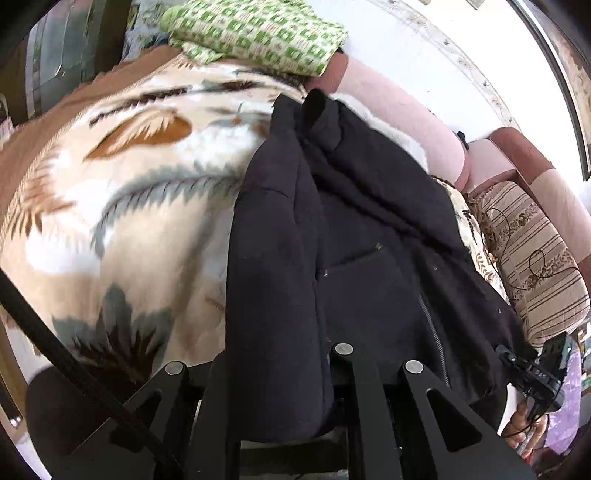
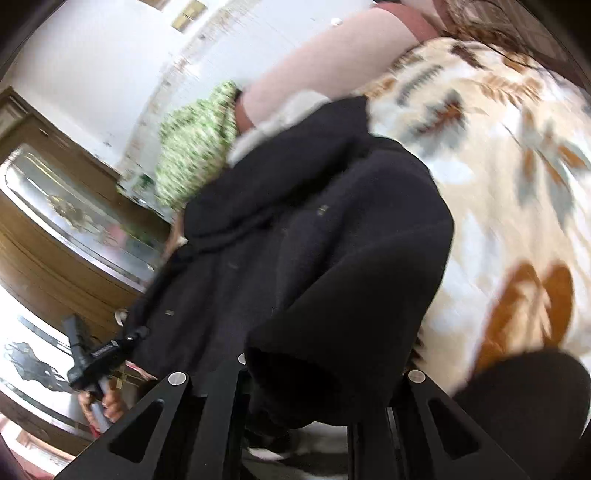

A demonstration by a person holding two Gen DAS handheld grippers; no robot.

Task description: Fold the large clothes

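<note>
A large black zip jacket (image 1: pixel 351 240) lies lengthwise on a cream blanket with brown and grey leaf print (image 1: pixel 129 184). My left gripper (image 1: pixel 284 373) is shut on the jacket's near hem, with cloth bunched between its fingers. In the right wrist view the same jacket (image 2: pixel 314 240) hangs from my right gripper (image 2: pixel 321 373), which is shut on a thick fold of it. The other gripper and the hand holding it show at the edge of each view: the right one in the left wrist view (image 1: pixel 535 373), the left one in the right wrist view (image 2: pixel 92 354).
A green and white patterned cloth (image 1: pixel 258 33) lies at the far end of the blanket. A pink and maroon sofa back (image 1: pixel 424 122) and a striped cushion (image 1: pixel 535 251) run along the right. A wooden cabinet with glass doors (image 2: pixel 66 221) stands beside the sofa.
</note>
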